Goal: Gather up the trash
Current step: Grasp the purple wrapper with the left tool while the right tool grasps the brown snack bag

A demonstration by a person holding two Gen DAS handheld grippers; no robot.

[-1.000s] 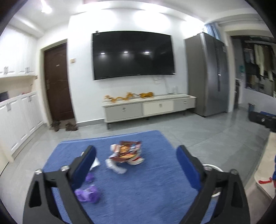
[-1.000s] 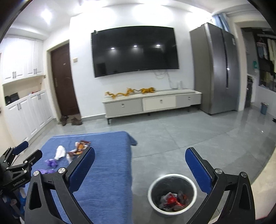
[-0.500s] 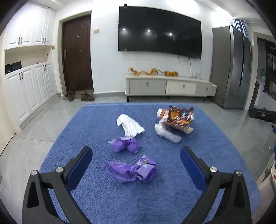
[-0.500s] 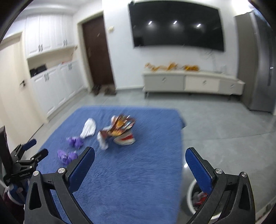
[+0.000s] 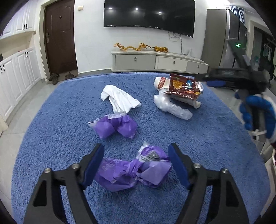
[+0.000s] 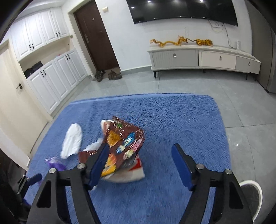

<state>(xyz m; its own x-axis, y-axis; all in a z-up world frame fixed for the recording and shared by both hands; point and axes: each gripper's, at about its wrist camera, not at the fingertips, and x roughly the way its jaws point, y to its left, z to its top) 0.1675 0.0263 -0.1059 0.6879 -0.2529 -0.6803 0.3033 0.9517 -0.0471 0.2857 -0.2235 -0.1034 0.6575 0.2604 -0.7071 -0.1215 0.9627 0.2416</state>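
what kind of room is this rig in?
Most likely a home living room: a large wall-mounted black TV above a low white media cabinet with drawers, a fluffy blue rug strewn with trash, and a dark brown entry door.

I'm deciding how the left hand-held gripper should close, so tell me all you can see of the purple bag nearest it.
The purple bag is thin, glossy plastic film, crumpled and twisted at its middle into two puffy lobes, with faint pale print on the left lobe and a grey-white striped patch on top. It lies flat on the blue rug, apart from the other litter. The left hand-held gripper is open, its blue pads flanking the bag; whether they touch it is unclear.
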